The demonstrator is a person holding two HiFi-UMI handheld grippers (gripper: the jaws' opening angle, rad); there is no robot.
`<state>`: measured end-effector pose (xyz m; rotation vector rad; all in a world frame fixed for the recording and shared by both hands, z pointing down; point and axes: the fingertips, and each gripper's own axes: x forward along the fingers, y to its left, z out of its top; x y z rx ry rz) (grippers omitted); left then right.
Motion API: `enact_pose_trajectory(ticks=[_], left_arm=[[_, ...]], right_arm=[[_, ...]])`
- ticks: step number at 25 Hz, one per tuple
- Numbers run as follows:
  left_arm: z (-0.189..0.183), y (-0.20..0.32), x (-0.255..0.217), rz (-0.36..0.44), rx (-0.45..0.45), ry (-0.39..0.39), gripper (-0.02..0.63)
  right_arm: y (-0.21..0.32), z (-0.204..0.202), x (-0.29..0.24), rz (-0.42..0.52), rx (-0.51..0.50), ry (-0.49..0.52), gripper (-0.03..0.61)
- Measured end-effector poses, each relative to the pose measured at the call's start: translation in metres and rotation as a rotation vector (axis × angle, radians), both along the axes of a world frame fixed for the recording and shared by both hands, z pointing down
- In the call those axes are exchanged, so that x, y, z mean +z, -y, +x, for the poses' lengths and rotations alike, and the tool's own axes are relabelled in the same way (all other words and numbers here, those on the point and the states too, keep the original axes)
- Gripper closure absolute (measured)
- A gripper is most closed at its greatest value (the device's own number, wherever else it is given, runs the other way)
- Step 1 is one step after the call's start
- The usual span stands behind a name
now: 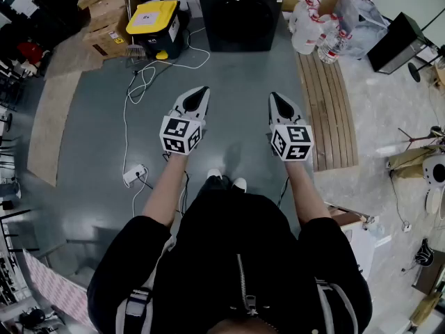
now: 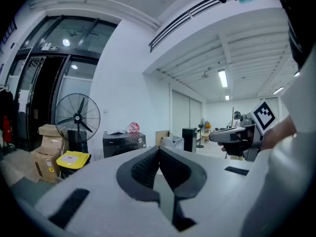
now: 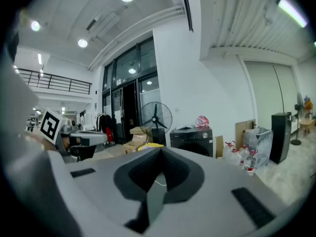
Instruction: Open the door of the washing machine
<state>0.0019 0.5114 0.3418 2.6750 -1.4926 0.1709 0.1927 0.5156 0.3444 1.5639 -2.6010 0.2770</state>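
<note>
The black washing machine [image 1: 240, 12] stands against the far wall with its door closed; it also shows as a dark box in the left gripper view [image 2: 123, 143] and the right gripper view [image 3: 192, 139]. Both grippers are held out side by side over the grey floor, well short of the machine. My left gripper [image 1: 202, 92] points toward it, jaws together with nothing between them [image 2: 159, 150]. My right gripper [image 1: 275, 97] is likewise shut and empty [image 3: 160, 151]. Each gripper shows at the edge of the other's view.
A yellow-lidded black box [image 1: 154, 26] and cardboard boxes [image 1: 104, 12] sit left of the machine, with a standing fan [image 2: 77, 117] behind. A white cable [image 1: 139, 89] runs to a power strip [image 1: 133, 175]. A slatted wooden panel [image 1: 327, 110] and water bottles [image 1: 313, 30] lie right.
</note>
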Motion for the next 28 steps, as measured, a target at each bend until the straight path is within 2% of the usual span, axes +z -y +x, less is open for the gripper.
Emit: enact_pose_trajectory(ticks=[8, 14, 19, 24, 28], left_arm=[[-0.006, 0.0, 0.006, -0.018, -0.014, 0.0, 0.607], [-0.019, 0.034, 0.018, -0.035, -0.034, -0.01, 0.606], [-0.036, 0.085, 0.029, -0.044, -0.022, -0.01, 0.607], [-0.064, 0.155, 0.026, -0.04, 0.001, -0.026, 0.607], [-0.093, 0.209, 0.026, -0.055, 0.05, -0.001, 0.607]], right_arm=[[0.005, -0.011, 0.009, -0.053, -0.037, 0.04, 0.575], [0.039, -0.027, 0.018, -0.072, -0.062, 0.051, 0.574], [0.091, -0.048, 0.024, -0.08, -0.047, 0.05, 0.574], [0.159, -0.086, 0.021, -0.087, -0.062, 0.028, 0.574], [0.219, -0.122, 0.013, -0.092, -0.048, 0.021, 0.574]])
